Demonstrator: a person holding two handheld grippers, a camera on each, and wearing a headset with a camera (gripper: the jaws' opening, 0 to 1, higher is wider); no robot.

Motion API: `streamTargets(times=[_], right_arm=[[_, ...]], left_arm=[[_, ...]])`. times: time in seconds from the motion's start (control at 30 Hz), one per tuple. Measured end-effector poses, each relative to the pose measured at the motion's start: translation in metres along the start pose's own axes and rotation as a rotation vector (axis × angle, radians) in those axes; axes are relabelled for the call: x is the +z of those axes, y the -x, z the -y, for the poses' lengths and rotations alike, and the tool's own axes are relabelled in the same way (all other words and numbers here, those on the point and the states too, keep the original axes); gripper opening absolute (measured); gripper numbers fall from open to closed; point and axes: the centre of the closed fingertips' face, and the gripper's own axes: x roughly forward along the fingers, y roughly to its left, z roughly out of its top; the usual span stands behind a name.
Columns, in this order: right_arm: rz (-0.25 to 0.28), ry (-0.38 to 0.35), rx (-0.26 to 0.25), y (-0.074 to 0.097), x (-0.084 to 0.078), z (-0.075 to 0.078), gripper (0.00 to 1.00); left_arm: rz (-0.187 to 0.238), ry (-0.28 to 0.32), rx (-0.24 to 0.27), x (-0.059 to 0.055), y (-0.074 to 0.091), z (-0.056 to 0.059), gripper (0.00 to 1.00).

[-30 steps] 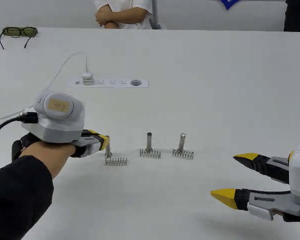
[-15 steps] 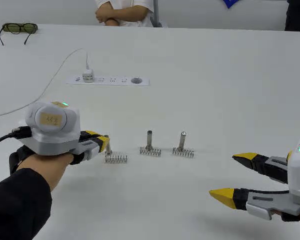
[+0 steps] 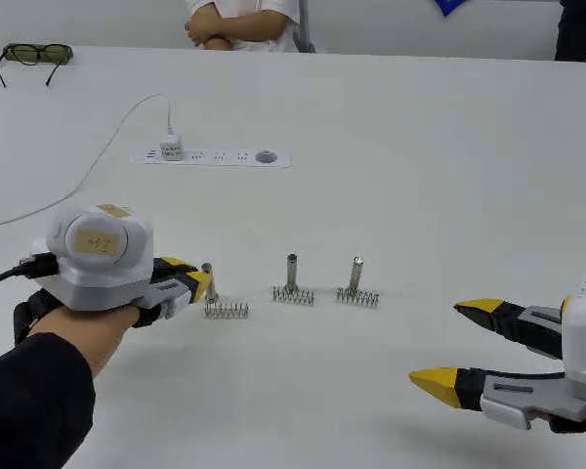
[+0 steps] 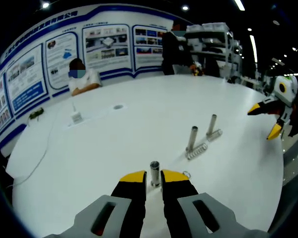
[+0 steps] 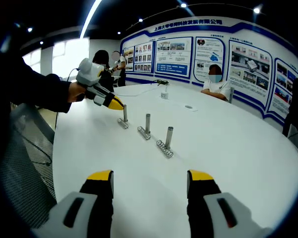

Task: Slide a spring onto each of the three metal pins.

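Left gripper (image 4: 154, 177): jaws almost together with a narrow gap. Nearest pin (image 4: 154, 167) stands upright right at its tips, in line with that gap; can't tell if the pads touch it. First spring (image 3: 226, 311) lies flat on the white table (image 3: 391, 195), just off the gripper's right jaw tip, not on the pin. Ahead and to the right of it stand the middle pin (image 4: 192, 139) and far pin (image 4: 211, 125), each bare, with second spring (image 4: 197, 151) and third spring (image 4: 215, 134) lying at their bases. Right gripper (image 5: 150, 178): jaws wide apart, holding nothing, all 3 pins well ahead of it.
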Motion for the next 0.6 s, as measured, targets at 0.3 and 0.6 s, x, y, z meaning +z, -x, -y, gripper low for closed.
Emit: streamTargets(times=[0.3, 0.6], right_arm=[[-0.002, 0.001, -0.001, 0.001, 0.000, 0.000, 0.61], [-0.006, 0.004, 0.001, 0.000, -0.001, 0.000, 0.61]], left_arm=[[-0.030, 0.006, -0.022, -0.010, -0.002, 0.004, 0.16], [-0.067, -0.013, -0.079, -0.024, -0.001, 0.011, 0.20]])
